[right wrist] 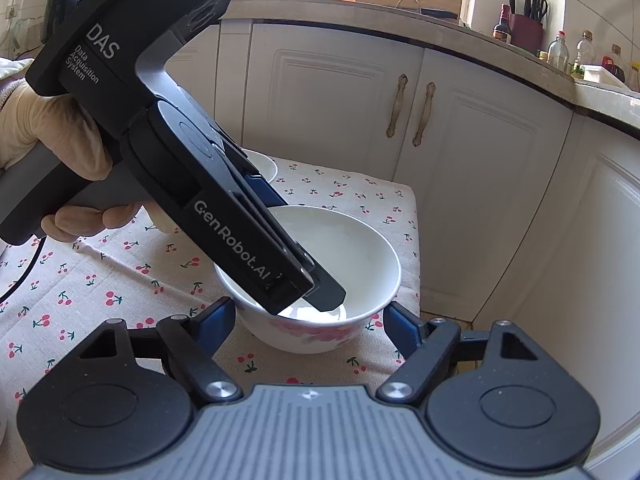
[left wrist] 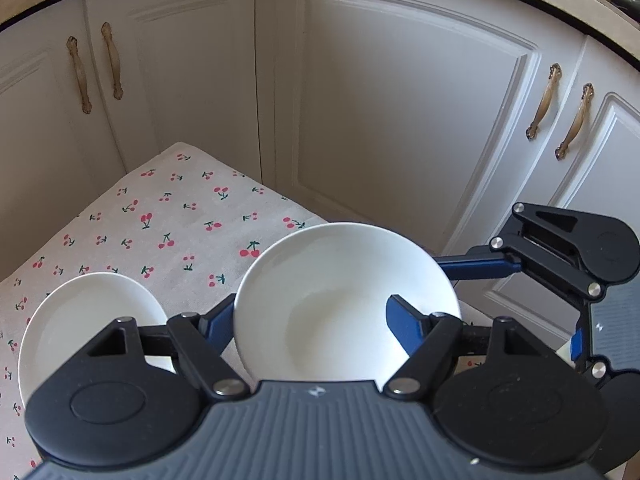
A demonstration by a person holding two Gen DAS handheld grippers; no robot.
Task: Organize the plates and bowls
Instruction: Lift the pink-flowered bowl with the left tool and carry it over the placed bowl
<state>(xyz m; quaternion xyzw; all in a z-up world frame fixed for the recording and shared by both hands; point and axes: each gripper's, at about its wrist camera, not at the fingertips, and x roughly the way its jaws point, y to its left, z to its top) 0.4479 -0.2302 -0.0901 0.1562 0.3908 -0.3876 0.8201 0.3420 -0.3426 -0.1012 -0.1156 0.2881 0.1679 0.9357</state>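
- Left wrist view, far left: a shallow white dish sits on the cherry-print cloth, apart from the bowl.
- Centre: the white bowl fills the gap of my left gripper. One blue finger sits outside the bowl's left wall, the other finger inside it. The fingers stand well apart, and I cannot tell whether they pinch the wall.
- Right edge: my right gripper comes in from the side, and one of its fingers runs behind the bowl's far rim.
- Only this view shows the dish whole; the bowl's outside is hidden here.
- Right wrist view, left: a gloved hand grasps the left gripper's handle, and the tool slopes down to the right into the bowl.
- Centre: only here do I see the pink flower print on the bowl's outer wall and the left tool's dark fingertip low in the bowl.
- The right gripper's fingers bracket the bowl from outside, and both pads look pressed to its walls, so I read it as clamped on the bowl.
- Right: white cabinet doors under a counter carrying bottles.
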